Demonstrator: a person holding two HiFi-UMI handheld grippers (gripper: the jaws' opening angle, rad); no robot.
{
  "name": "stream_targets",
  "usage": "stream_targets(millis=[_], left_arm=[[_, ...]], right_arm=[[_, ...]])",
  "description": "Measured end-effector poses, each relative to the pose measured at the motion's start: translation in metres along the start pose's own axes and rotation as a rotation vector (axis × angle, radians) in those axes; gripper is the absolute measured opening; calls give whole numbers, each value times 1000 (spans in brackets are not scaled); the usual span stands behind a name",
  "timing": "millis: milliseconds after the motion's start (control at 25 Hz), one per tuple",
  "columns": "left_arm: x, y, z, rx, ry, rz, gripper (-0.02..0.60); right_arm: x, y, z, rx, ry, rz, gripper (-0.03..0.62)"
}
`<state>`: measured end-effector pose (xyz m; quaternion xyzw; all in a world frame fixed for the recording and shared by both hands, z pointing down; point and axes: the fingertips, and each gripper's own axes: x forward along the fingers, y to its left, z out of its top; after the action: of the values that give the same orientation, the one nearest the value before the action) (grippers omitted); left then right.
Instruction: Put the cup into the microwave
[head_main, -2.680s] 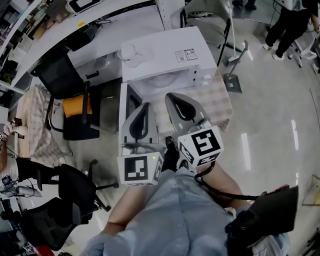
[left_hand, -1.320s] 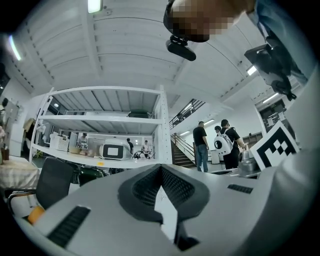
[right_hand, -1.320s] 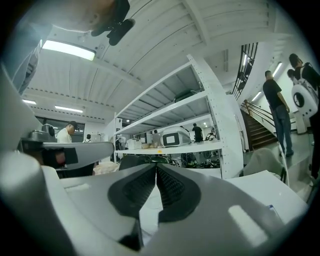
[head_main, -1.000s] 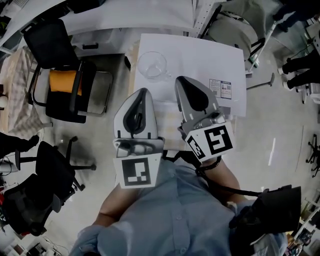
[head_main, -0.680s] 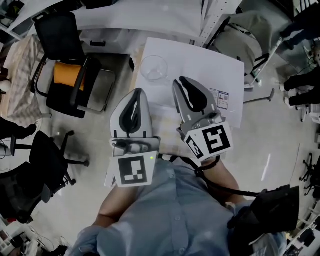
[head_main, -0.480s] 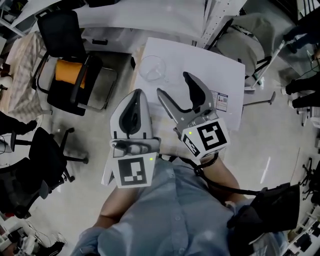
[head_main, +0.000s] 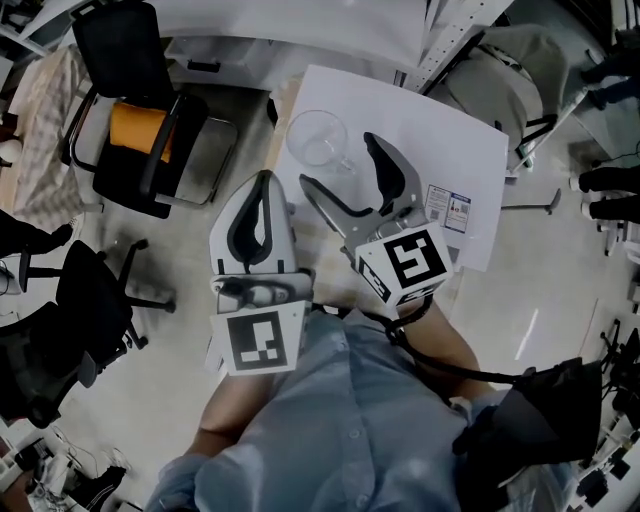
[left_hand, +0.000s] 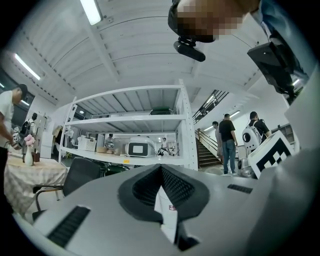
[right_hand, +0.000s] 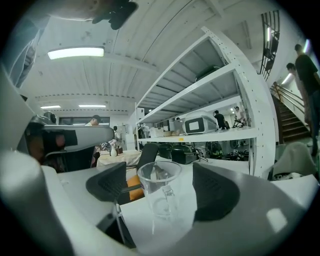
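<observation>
Clear glass cup (head_main: 320, 140) with a handle stands upright on a flat white top (head_main: 420, 120), which I take to be the microwave's roof, near its left edge in the head view. The right hand-held gripper (head_main: 337, 165) reaches toward it, its jaws opening wide. The cup sits at their mouth, framed between the two dark pads in the right gripper view, and neither pad touches the glass. The left hand-held gripper (head_main: 262, 180) hovers just beside it, jaws pressed together and holding nothing. The step in hand appears to be the grasp. To do it well, the right hand-held gripper should slide forward level until the cup's body is centred between the pads, with the handle, which faces the gripper, kept clear of them. It should then close gently and evenly, since smooth glass may slip or tip if caught off-centre
</observation>
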<state>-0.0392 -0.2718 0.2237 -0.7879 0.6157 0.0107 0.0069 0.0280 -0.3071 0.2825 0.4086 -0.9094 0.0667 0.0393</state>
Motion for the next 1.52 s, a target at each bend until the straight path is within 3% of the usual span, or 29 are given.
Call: stream_targets(millis=[600,840,1080,1520], left_arm=[[11,-2,-15,-16,37,-3,0],[5,-6,-17,-16,40,5,0],[2,-6,-17,-15,39,20,0],[-1,-4,-20,-11,51,46,0]], right_arm=[[-7,-11,-33,-26,89,25,380],[-10,-13,-33,-36,74,10,234],[-10,-13,-38,-39,80,23,156],[-6,-16,-47,-50,103,7,103]])
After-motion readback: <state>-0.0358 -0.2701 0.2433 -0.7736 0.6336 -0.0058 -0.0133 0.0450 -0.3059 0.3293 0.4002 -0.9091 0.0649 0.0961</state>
